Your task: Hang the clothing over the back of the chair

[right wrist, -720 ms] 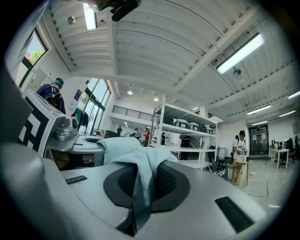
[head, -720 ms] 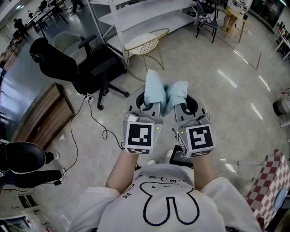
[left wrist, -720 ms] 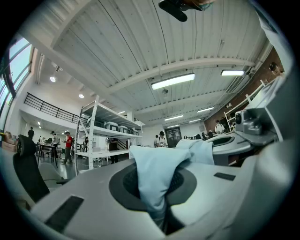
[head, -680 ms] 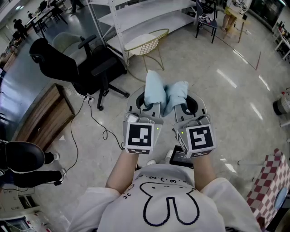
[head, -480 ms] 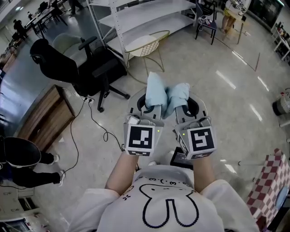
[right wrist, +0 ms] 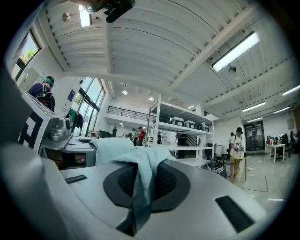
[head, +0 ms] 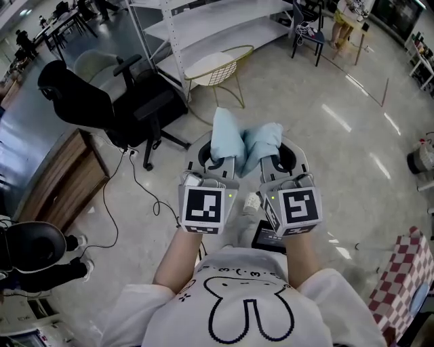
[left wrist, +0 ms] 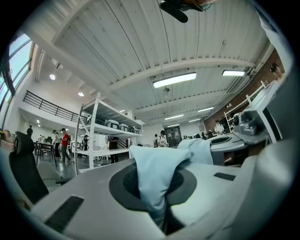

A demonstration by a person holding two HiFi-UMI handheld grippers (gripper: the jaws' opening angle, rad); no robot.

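I hold a light blue garment [head: 227, 135] bunched up in front of me, level and above the floor. My left gripper [head: 220, 157] is shut on one fold of it, which sticks up between the jaws [left wrist: 157, 178]. Close beside it, my right gripper [head: 273, 159] is shut on another fold [right wrist: 142, 180]. Each gripper view also shows the other gripper's bunch of cloth [left wrist: 202, 149]. A black office chair [head: 129, 95] stands ahead to the left. Straight ahead stands a gold wire chair [head: 218, 66] with a white seat. Neither chair touches the garment.
White shelving [head: 217, 20] rises behind the wire chair. A wooden cabinet [head: 61, 176] stands at the left, with a black cable [head: 139, 179] trailing over the floor. A dark flat object [head: 271, 237] lies by my feet. A red checked cloth [head: 403, 271] is at the lower right.
Both grippers stay side by side, shut on the garment. The view has drifted slightly, so the black chair sits a little further left.
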